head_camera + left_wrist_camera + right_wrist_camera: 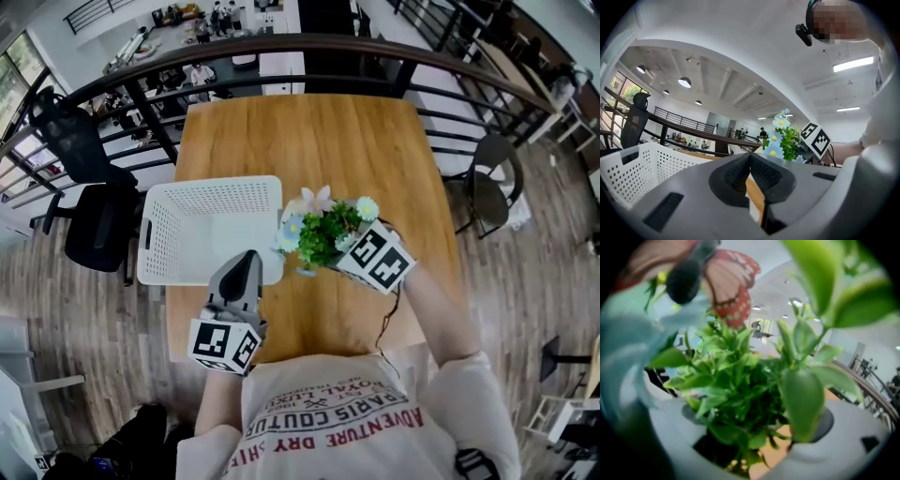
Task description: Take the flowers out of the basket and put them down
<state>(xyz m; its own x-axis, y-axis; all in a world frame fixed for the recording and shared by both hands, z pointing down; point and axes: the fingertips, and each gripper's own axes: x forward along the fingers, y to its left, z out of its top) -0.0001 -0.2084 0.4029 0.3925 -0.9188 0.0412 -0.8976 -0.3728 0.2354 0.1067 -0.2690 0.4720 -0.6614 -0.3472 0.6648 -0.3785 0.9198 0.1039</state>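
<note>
A bunch of artificial flowers (323, 230) with green leaves and pale blue, white and pink blooms hangs just right of the white perforated basket (211, 185). My right gripper (349, 247) is shut on the flowers. In the right gripper view the leaves (740, 380) fill the space between the jaws of that gripper (754, 427), and a red butterfly ornament (729, 284) sits on top. My left gripper (246, 264) is shut on nothing at the basket's near right corner. In the left gripper view its tips (750, 157) meet, with the flowers (783, 140) beyond and the basket (642, 168) to the left.
The wooden table (309, 141) stretches away beyond the basket. A black office chair (89, 206) stands left of the table and a round dark chair (492, 183) to its right. A curved black railing (281, 47) runs behind the far edge.
</note>
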